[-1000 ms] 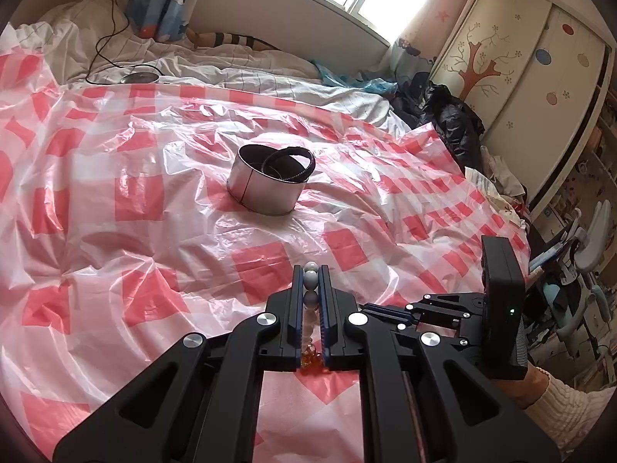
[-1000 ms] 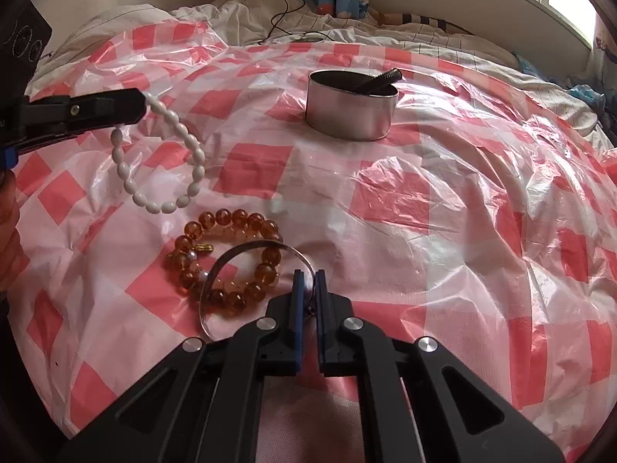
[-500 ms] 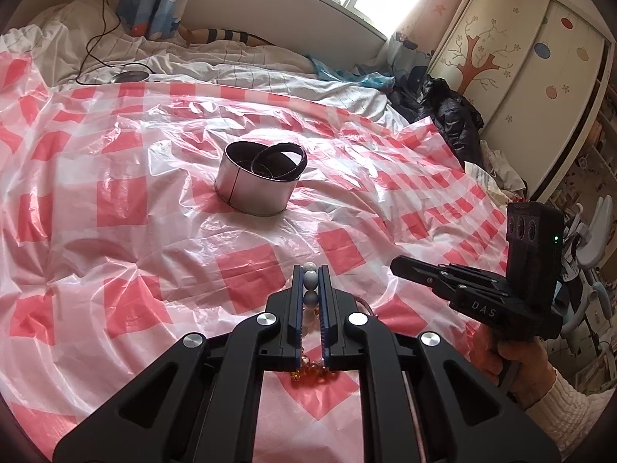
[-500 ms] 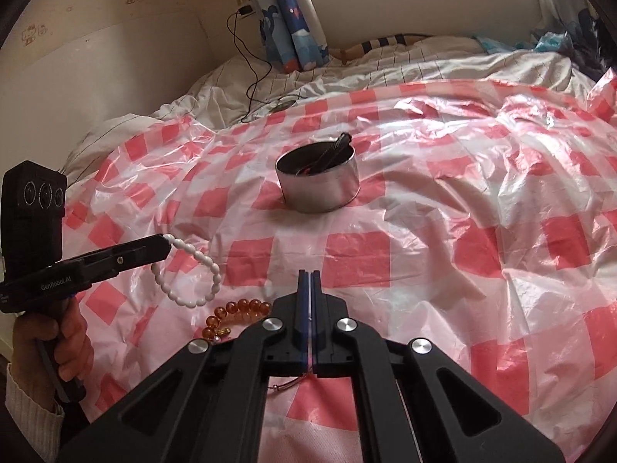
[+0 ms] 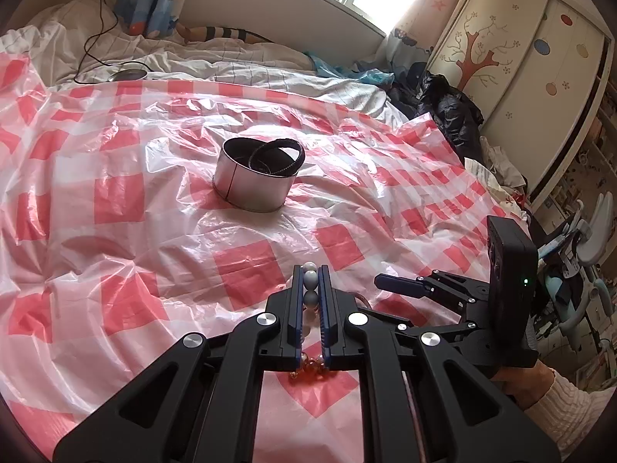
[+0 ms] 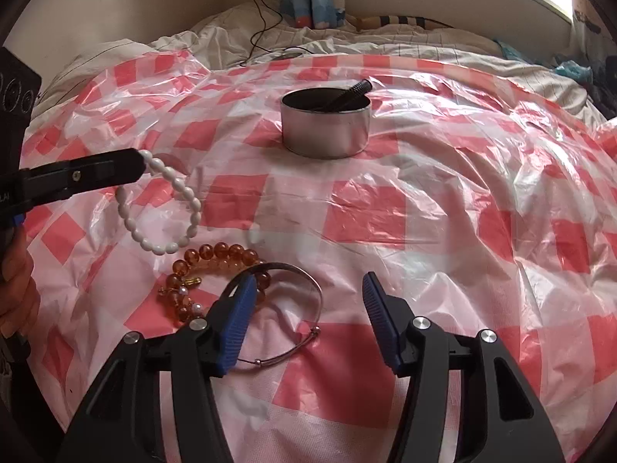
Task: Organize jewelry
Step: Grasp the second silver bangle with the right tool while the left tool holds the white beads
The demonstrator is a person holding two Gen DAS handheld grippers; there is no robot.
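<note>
Right now, right gripper (image 6: 308, 305) spread, jaws just opened, pads touching nothing. Silver bangle (image 6: 285, 305) flat on the checked plastic sheet (image 6: 424, 208), partly under the left-side jaw, its clasp end in the gap nearer that jaw. Amber bead bracelet (image 6: 210, 260) just beyond and outboard of that same jaw, touching or overlapping the bangle's far arc (hard to separate there). Risk on closing: thin wire rim slips off the pads, or amber beads get pinched along with it and both come up tangled. Also likely: loose sheet bunches between the pads and lifts with the bangle.

Further out: left gripper (image 5: 311, 289) pressed together on the white bead bracelet (image 6: 162, 208), a couple of beads between the jaws, loop hanging free below and outboard of the tips (clear of the sheet, apparently). Risk: round beads roll out of a narrow pinch, or the dangling loop swings and snags the amber strand.

Farthest, straight ahead of both jaw pairs: metal tin (image 6: 326, 127), well apart, a black band (image 5: 275, 156) propped over its rim. Risk: band blocks the opening, a dropped bracelet catches on it or lands outside; tin could tip on soft bedding.
</note>
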